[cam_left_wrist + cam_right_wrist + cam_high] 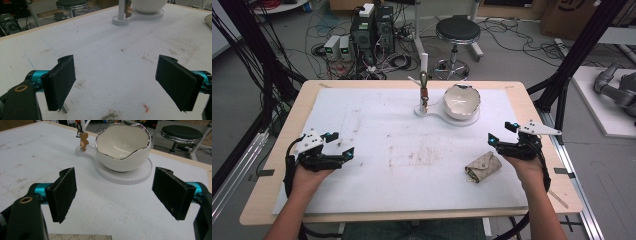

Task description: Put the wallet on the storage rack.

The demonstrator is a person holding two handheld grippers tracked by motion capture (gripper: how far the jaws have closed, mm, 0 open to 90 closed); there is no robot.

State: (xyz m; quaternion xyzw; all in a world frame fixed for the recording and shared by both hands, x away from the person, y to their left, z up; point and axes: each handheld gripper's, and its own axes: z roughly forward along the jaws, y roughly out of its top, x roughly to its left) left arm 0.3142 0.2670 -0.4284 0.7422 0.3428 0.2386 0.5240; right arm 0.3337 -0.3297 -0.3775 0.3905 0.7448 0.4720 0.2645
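Currently left gripper (pixel 343 145) low over white mat (pixel 377 115) at table's left, jaws wide apart, nothing btwn. Right gripper (pixel 501 133) at right edge, jaws also spread, empty. Beige pouch (pixel 482 167) flat just beside right gripper. Egg-shaped bowl (pixel 123 146) on white stand (pixel 140 173) at far centre, small figurine (pixel 84 140) hanging beside.

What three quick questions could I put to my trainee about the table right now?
1. True or false: the left tongs are shut on the pouch.
2. Which tongs are nearer the pouch?
   A. left
   B. right
3. Fill in: the egg-shaped bowl sits on a white ____.

Key:
1. False. Both tongs are open and hold nothing; the pouch lies on the white mat.
2. B. It lies just beside the right hand.
3. Stand. A small figure-shaped charm hangs from its post.
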